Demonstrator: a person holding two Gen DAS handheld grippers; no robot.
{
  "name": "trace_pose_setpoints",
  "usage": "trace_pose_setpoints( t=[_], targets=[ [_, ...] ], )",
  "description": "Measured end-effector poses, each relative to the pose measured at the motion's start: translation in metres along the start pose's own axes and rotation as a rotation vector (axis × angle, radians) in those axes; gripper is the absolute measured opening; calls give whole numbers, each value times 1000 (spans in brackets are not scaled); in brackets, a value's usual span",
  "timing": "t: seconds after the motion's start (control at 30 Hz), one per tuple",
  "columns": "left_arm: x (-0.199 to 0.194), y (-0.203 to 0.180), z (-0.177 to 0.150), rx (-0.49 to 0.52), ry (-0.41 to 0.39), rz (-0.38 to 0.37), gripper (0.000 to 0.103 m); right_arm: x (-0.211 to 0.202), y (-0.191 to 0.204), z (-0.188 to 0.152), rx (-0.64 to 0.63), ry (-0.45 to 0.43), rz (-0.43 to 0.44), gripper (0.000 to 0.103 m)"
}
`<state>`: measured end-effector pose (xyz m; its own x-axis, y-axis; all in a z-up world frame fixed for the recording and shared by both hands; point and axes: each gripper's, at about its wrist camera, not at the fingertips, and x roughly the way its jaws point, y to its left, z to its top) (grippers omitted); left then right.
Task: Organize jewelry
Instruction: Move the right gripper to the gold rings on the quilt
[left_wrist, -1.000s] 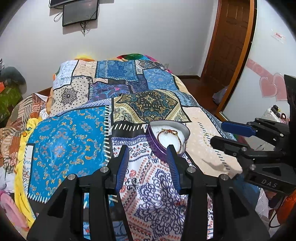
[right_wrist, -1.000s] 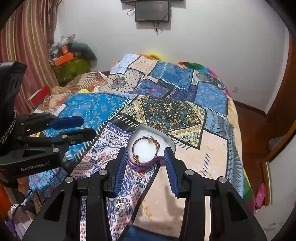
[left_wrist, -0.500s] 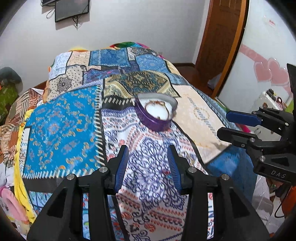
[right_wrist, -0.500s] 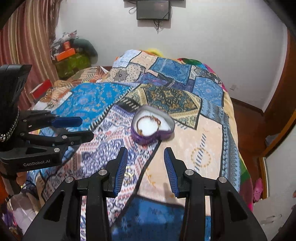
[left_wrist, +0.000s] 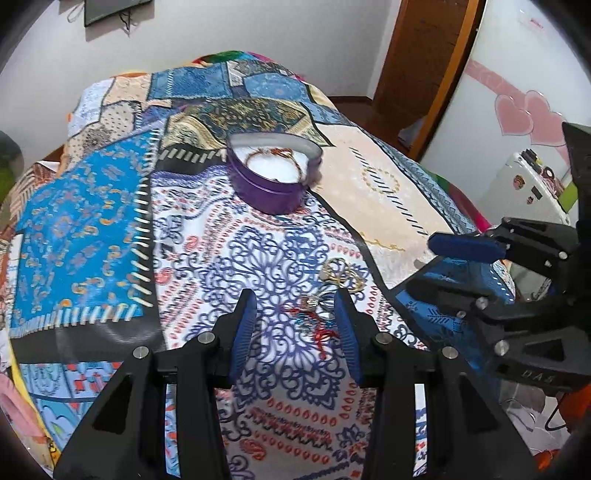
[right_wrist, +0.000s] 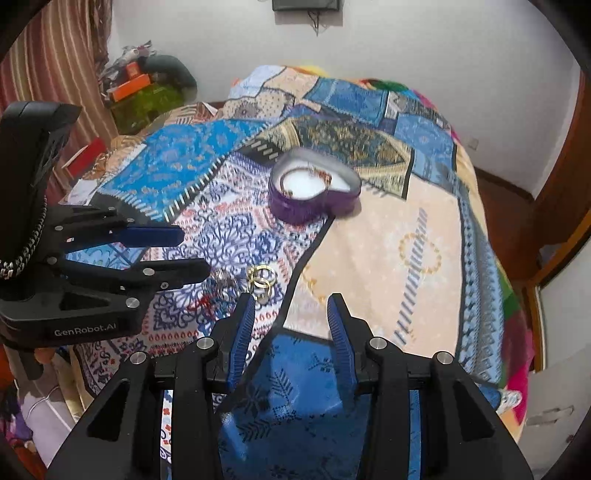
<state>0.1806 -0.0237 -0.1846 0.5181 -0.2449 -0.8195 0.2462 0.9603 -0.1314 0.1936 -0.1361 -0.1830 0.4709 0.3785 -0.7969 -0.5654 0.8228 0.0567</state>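
A purple heart-shaped tin (left_wrist: 271, 175) stands on the patterned bedspread, also in the right wrist view (right_wrist: 314, 192). A gold bracelet (left_wrist: 275, 157) lies inside it on white padding. Gold rings (left_wrist: 341, 277) and a red-and-silver trinket pile (left_wrist: 314, 314) lie loose on the spread near me; the rings also show in the right wrist view (right_wrist: 261, 278). My left gripper (left_wrist: 295, 325) is open and empty, just above the trinket pile. My right gripper (right_wrist: 290, 325) is open and empty, right of the rings.
The bed's near edge (right_wrist: 295, 369) drops off under my right gripper. A wooden door (left_wrist: 421, 66) and a white appliance (left_wrist: 532, 184) stand to the right. Boxes and clutter (right_wrist: 144, 88) sit by the striped curtain at the left.
Both grippers have pulled back from the tin toward the bed's near edge. The loose rings and trinkets have come into view near the fingertips. Both grippers stay open.
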Motion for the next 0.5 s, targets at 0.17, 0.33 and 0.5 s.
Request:
trace_pose_setpoints(
  t=[0.17, 0.33, 0.5],
  targets=[
    [10, -1, 1, -7, 14, -14, 29, 6, -1, -8, 3, 25, 20, 37],
    [17, 1, 0, -22, 26, -33, 13, 13, -2, -10, 24, 49, 78, 37],
    [16, 0, 0, -27, 9, -43, 10, 17, 1, -10, 23, 43, 96, 37]
  ],
)
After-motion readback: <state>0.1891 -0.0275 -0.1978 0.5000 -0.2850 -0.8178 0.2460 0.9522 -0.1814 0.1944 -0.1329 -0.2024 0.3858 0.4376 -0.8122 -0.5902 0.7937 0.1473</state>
